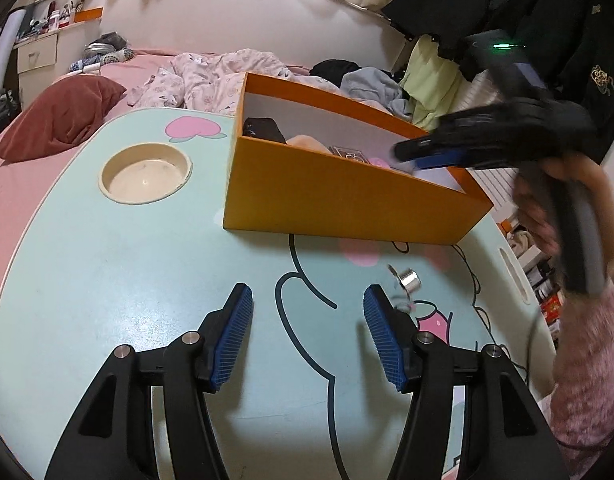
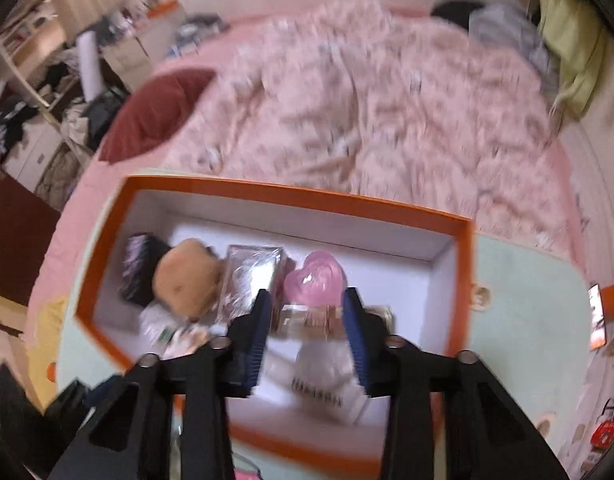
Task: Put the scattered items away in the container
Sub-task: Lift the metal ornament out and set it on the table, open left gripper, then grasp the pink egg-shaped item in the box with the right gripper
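An orange box [image 1: 347, 200] stands at the back of a mint cartoon table [image 1: 107, 280]. In the right wrist view the box [image 2: 299, 194] holds a black item [image 2: 137, 268], a tan plush [image 2: 187, 276], a clear-wrapped case [image 2: 253, 276] and a pink heart [image 2: 315, 280]. My right gripper [image 2: 307, 295] hangs over the box's near side, shut on a white packet [image 2: 319, 376] that fills the gap between its pads. It appears blurred at the box's right corner [image 1: 407, 156]. My left gripper [image 1: 307, 300] is open over bare tabletop. A small silver piece [image 1: 410, 280] lies just right of its fingertip.
A round cup recess [image 1: 145, 174] sits in the table's left back corner. Behind the table is a bed with a pink duvet [image 2: 367, 100] and a dark red pillow [image 1: 63, 116]. A fluffy pink sleeve [image 1: 587, 380] fills the right edge. Dark clothes [image 1: 527, 20] hang at upper right.
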The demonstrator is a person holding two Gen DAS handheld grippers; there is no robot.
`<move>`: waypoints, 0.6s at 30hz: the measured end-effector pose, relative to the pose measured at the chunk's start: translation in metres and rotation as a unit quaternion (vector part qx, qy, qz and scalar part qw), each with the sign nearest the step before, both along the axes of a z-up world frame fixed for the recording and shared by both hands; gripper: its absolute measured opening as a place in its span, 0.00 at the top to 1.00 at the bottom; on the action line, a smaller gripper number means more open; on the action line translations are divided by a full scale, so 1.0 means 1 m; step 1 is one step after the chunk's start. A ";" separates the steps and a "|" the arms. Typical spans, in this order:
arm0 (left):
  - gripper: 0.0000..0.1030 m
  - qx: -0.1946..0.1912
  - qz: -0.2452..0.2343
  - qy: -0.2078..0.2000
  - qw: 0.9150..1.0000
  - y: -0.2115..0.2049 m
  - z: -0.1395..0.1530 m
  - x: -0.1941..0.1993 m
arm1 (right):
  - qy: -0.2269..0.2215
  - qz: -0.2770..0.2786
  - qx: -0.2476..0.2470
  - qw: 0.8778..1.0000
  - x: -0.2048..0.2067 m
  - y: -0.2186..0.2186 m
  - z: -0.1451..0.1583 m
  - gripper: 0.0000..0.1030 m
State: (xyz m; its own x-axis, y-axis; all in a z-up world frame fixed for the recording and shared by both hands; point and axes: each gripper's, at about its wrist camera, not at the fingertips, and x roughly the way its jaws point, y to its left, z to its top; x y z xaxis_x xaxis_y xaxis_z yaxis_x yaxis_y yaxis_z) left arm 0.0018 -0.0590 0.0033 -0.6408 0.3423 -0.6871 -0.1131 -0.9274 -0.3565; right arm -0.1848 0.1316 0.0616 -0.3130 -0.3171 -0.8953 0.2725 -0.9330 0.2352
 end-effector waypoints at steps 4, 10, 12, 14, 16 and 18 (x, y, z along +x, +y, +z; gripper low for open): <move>0.43 0.006 0.000 0.002 1.000 0.000 0.000 0.001 | -0.024 -0.009 0.016 1.000 -0.018 -0.006 -0.012 0.73; 0.43 -0.004 0.001 0.008 1.000 0.004 0.001 0.002 | -0.050 0.016 0.037 0.998 -0.024 -0.019 -0.023 0.70; 0.43 -0.012 0.001 0.011 1.000 0.007 0.002 0.003 | -0.039 0.013 0.046 0.998 -0.022 -0.021 -0.024 0.73; 0.43 -0.016 0.001 0.012 1.000 0.009 0.003 0.004 | -0.023 0.008 0.068 0.997 -0.020 -0.022 -0.024 0.82; 0.43 -0.016 0.000 0.013 1.000 0.009 0.003 0.005 | -0.014 0.008 0.069 0.997 -0.017 -0.021 -0.024 0.82; 0.43 -0.013 0.001 0.011 1.000 0.007 0.002 0.005 | -0.007 0.006 0.067 0.998 -0.016 -0.020 -0.024 0.82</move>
State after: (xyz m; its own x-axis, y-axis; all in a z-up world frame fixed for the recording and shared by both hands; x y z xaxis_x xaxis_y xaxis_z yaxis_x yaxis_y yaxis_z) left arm 0.0068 -0.0522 0.0052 -0.6564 0.3237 -0.6814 -0.1186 -0.9363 -0.3305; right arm -0.2011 0.1115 0.0372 -0.2969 -0.1973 -0.9343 0.2823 -0.9528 0.1115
